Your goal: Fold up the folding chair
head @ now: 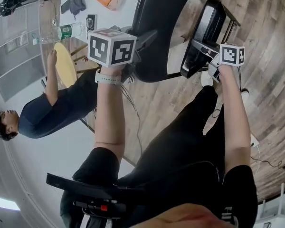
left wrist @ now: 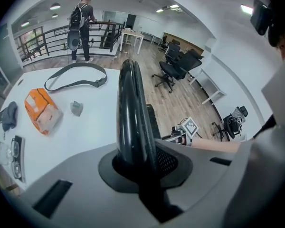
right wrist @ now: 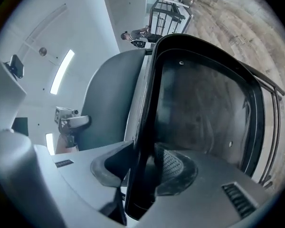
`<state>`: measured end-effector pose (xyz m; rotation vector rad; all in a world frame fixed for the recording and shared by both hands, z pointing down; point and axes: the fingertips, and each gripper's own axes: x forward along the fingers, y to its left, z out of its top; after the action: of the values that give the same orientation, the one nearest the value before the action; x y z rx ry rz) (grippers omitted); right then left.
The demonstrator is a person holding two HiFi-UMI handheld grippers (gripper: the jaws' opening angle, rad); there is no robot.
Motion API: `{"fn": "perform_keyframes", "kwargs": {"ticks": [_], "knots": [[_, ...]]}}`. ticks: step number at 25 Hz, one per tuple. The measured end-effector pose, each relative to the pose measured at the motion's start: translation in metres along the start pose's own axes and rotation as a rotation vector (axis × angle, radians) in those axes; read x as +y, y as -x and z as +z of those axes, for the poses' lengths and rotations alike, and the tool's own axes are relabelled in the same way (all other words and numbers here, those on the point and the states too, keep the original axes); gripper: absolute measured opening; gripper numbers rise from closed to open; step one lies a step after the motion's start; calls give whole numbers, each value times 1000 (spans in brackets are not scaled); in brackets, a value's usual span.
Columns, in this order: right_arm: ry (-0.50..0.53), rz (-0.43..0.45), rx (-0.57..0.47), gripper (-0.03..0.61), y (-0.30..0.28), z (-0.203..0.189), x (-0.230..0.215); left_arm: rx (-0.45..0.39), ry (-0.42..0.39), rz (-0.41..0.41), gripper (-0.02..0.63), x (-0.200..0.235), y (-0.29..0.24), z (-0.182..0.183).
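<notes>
My left fingers (left wrist: 168, 161) pinch the thin black back of the folding chair (left wrist: 130, 103). My right fingers (right wrist: 175, 164) hold its seat edge. From above, my cubes (head: 111, 46) hide both grips. The chair's top is cut off, over the wooden floor (head: 256, 13) beside the white surface (left wrist: 80, 127).

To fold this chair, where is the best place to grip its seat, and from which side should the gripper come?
Take the seat by its thin rim, coming edge-on, one jaw on each face. It is a flat panel tipped up, so likely only the edge fits between jaws. The right gripper grips it so.
</notes>
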<state>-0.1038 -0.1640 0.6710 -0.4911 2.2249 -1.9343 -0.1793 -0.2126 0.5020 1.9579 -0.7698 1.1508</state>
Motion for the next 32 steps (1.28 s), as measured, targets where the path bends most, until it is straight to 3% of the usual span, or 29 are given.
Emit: {"fn": "perform_keyframes", "kwargs": {"ticks": [5,11,17,20,24,28,30,32], "knots": [[21,-62,49,135,-41,4,-3,-1,2,6,51,20,1,-3],[-6,-77,27,137,-61,8,-5,-1,9,-1,52,48,4,-7],[25,-55,24,141,-61,6,-4,-22,-5,-33,69,46,3,-6],[68,-33,-27,199,-46,11,3,-60,-44,-44,188,39,6,-5],[155,-97,-147,224,4,34,15,-189,-51,32,202,52,40,5],[347,-163,-172,224,48,22,56,-384,-71,114,202,49,105,8],[483,-155,-154,222,62,14,91,-488,-87,89,202,27,125,0],[598,-146,-120,222,74,-2,126,-540,-106,27,202,-5,133,-22]]}}
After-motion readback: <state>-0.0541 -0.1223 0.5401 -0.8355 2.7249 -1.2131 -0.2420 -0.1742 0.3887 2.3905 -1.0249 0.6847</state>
